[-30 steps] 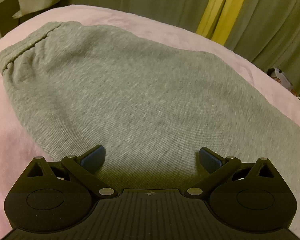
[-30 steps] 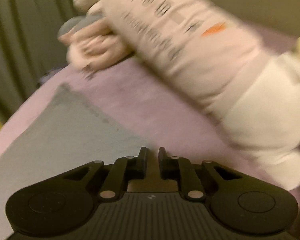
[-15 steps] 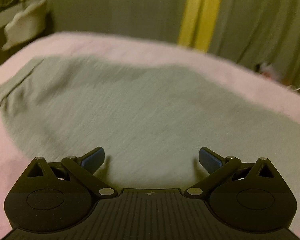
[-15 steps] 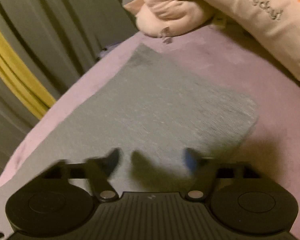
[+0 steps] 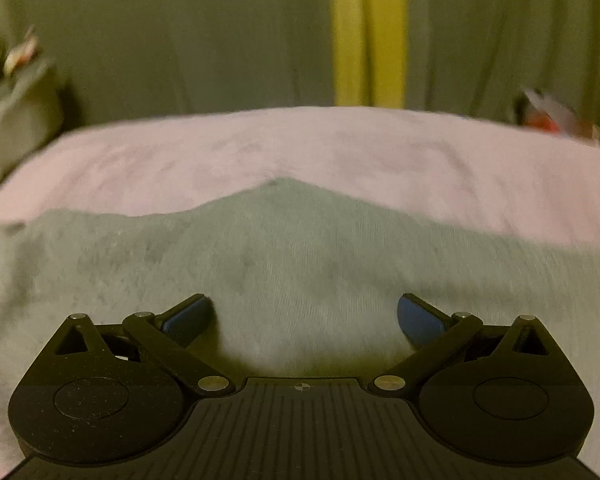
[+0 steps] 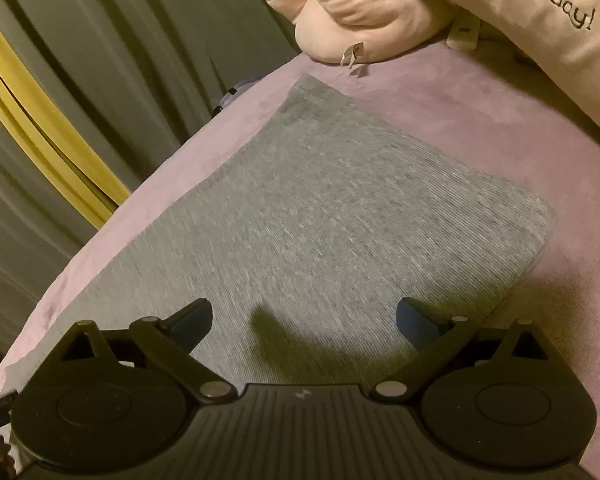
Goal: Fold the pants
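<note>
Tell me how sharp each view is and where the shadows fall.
Left wrist: motion-blurred, pants and blanket smeared, left gripper sharp. Right wrist: crisper, knit weave on the pants readable; right gripper casts a dark shadow on them; fisheye bends the curtains.

Right gripper (image 6: 304, 316): jaws spread wide, nothing between them, above pants (image 6: 320, 208). Pants: grey, flat on pink sheet (image 6: 480, 128), one corner pointing toward plush (image 6: 364, 12). Pillow (image 6: 540, 20) with stitched lettering, top right, beside plush. Curtain (image 6: 100, 60), grey with yellow stripe, at left.
</note>
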Tool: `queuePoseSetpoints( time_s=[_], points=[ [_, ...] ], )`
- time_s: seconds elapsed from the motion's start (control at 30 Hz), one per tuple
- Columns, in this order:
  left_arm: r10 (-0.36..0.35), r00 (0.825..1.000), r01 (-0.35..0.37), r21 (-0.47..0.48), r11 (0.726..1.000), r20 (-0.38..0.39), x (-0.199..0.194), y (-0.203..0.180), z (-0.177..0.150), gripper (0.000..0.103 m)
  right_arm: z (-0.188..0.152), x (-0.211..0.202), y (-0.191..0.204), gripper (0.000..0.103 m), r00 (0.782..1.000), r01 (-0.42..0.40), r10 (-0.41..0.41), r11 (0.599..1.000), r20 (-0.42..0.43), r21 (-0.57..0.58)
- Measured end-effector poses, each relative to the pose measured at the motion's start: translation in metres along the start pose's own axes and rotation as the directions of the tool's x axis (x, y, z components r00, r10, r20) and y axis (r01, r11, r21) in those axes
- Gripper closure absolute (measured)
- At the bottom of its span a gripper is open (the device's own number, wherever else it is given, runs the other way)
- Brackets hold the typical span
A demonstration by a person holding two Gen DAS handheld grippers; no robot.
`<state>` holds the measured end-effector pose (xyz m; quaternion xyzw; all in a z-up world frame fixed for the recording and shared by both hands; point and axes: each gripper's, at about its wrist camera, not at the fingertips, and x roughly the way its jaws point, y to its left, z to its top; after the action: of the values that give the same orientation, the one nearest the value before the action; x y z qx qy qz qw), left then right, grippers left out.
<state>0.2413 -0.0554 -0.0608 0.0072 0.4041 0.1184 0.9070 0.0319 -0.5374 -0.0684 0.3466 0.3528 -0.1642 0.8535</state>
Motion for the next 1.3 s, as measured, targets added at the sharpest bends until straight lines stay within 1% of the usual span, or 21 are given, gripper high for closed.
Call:
queuePoseSetpoints(
  time_s=[0.07,0.13,0.23,0.27,0.33,0.4,0.43,0.53,0.57,0.63,0.67,0.77,0.87,0.93,1.0,1.07,1.13,1.17,1.2,1.23,1.3],
  points=[
    [0.008,1.0,-0.01,-0.056,0.998,-0.022,0.012,0.008,0.013,0.0,0.001,0.002,0.0,0.004,1.0,-0.003,0.003,1.0,0.0,-0.003],
    [0.023,0.999,-0.024,-0.06,0.998,-0.028,0.021,0.013,0.023,0.0,0.0,0.002,0.0,0.004,1.0,-0.002,0.002,1.0,-0.001,-0.007],
    [0.1,0.994,-0.102,-0.066,0.993,-0.038,0.026,0.02,0.04,0.0,0.0,0.003,0.001,0.004,1.0,0.004,-0.004,1.0,-0.004,-0.014],
    [0.105,0.993,-0.11,-0.085,0.99,-0.056,0.024,0.024,0.043,0.0,0.0,0.003,0.001,0.004,1.0,0.007,-0.007,1.0,-0.005,-0.018],
    [0.045,0.993,-0.06,-0.144,0.988,-0.108,0.023,0.035,0.045,0.0,0.001,0.003,0.002,0.004,1.0,0.01,-0.01,1.0,-0.007,-0.021],
    [-0.041,0.991,0.021,-0.157,0.987,-0.127,0.013,0.04,0.034,0.0,0.001,0.003,0.002,0.004,1.0,0.011,-0.011,1.0,-0.009,-0.023],
    [-0.062,0.991,0.048,-0.123,0.991,-0.117,0.003,0.04,0.023,0.0,0.001,0.003,0.002,0.004,1.0,0.01,-0.01,1.0,-0.009,-0.021],
    [-0.053,0.993,0.052,-0.004,0.999,-0.103,-0.024,0.039,-0.012,0.0,0.001,0.003,0.001,0.004,1.0,0.005,-0.005,1.0,-0.008,-0.013],
    [-0.058,0.995,0.059,0.004,0.998,-0.084,-0.033,0.041,-0.023,0.0,0.002,0.003,0.001,0.004,1.0,0.004,-0.004,1.0,-0.01,-0.013],
    [-0.094,0.994,0.094,-0.007,0.996,-0.055,-0.052,0.05,-0.044,0.0,0.003,0.004,0.003,0.004,1.0,0.011,-0.011,1.0,-0.021,-0.026],
    [-0.099,0.993,0.098,-0.015,0.995,-0.067,-0.056,0.054,-0.052,0.0,0.004,0.006,0.005,0.004,0.999,0.019,-0.021,0.999,-0.032,-0.039],
    [-0.072,0.993,0.067,-0.055,0.996,-0.094,-0.061,0.065,-0.06,0.0,0.006,0.011,0.013,0.004,0.997,0.049,-0.054,0.995,-0.061,-0.086],
    [-0.081,0.99,0.059,-0.185,0.981,-0.116,-0.061,0.085,-0.057,0.0,0.007,0.012,0.016,0.004,0.996,0.052,-0.06,0.993,-0.07,-0.108],
    [-0.091,0.989,0.061,-0.251,0.966,-0.113,-0.065,0.098,-0.061,0.0,0.009,0.006,0.003,0.004,0.999,-0.006,0.005,0.999,-0.046,-0.037],
    [-0.114,0.988,0.08,-0.285,0.955,-0.105,-0.074,0.106,-0.069,0.0,0.01,-0.006,-0.024,0.004,0.994,-0.11,0.109,0.987,0.009,0.119],
    [-0.133,0.987,0.098,-0.311,0.945,-0.093,-0.082,0.111,-0.074,0.0,0.006,-0.02,-0.06,0.005,0.976,-0.219,0.204,0.927,0.081,0.303],
    [-0.144,0.986,0.108,-0.338,0.935,-0.083,-0.091,0.114,-0.079,0.0,0.003,-0.032,-0.088,0.017,0.965,-0.261,0.228,0.884,0.129,0.389],
    [-0.149,0.986,0.112,-0.353,0.929,-0.079,-0.095,0.116,-0.08,0.0,0.003,-0.037,-0.101,0.021,0.966,-0.256,0.217,0.873,0.14,0.415],
    [-0.154,0.985,0.116,-0.366,0.923,-0.075,-0.098,0.118,-0.082,0.0,0.003,-0.04,-0.111,0.037,0.968,-0.247,0.205,0.867,0.142,0.433],
    [-0.159,0.985,0.12,-0.379,0.917,-0.073,-0.097,0.121,-0.081,0.0,0.003,-0.042,-0.121,0.06,0.973,-0.231,0.191,0.858,0.133,0.46],
    [-0.167,0.983,0.122,-0.406,0.906,-0.078,-0.097,0.121,-0.083,0.0,0.002,-0.04,-0.133,0.072,0.976,-0.219,0.185,0.834,0.117,0.506]
  ],
)
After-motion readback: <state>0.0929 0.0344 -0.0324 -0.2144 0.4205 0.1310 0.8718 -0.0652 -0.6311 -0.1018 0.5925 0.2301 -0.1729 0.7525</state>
